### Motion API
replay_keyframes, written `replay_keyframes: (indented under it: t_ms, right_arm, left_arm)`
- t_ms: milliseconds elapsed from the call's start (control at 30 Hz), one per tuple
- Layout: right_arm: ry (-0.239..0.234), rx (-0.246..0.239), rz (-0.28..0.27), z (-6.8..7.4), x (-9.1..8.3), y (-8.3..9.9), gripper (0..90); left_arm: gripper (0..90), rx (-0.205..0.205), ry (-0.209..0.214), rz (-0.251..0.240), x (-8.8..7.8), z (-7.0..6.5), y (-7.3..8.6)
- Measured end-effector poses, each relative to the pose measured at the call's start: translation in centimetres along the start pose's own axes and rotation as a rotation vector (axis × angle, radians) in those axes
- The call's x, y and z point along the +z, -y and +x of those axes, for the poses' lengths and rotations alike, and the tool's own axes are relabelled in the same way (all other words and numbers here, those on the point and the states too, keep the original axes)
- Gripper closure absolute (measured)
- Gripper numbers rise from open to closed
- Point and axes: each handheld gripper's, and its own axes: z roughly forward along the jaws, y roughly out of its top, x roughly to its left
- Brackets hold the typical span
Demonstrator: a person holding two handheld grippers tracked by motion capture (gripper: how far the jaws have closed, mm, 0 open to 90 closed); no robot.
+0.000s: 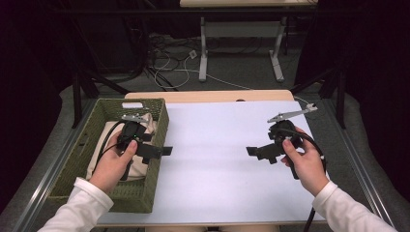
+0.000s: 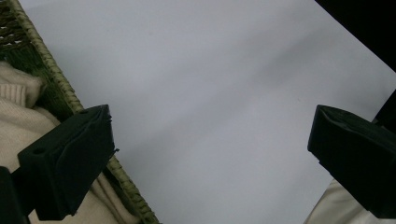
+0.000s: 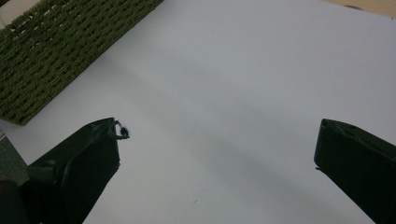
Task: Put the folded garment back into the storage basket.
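Left hand-held gripper (image 1: 164, 151) over the green basket (image 1: 159, 121) and right hand-held gripper (image 1: 251, 151) both gape wide, empty.

The basket (image 1: 92, 133) is woven of olive-green fibre, rough and ribbed, with a braided rim that looks coarse in the left gripper view. Inside it lies a cream cloth (image 1: 145, 166), soft and matt, with a knitted, ribbed edge. The bench (image 1: 212, 95) shows a pale wood edge at the far side, and a white sheet (image 1: 217, 164) covers its top, smooth and matt like paper. The left gripper (image 1: 164, 151) and right gripper (image 1: 252, 151) are black matt plastic; their jaws look slightly grainy up close. A grey plate (image 1: 292, 114) on the right gripper looks like dull metal.
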Motion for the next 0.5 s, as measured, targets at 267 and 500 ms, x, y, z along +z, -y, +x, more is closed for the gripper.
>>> replay_keyframes:
  t_ms: [267, 500]
  right_arm:
    - [0.019, 0.014, -0.006, -1.0, 0.4, 3.5, 0.0]
    - [0.021, 0.042, -0.009, -1.6, 0.8, 6.4, 0.0]
  left_arm:
    - [0.5, 0.015, 0.031, -0.025, -0.4, -1.1, 1.7]
    - [0.8, 0.026, 0.010, -0.045, -0.6, -1.5, 3.3]
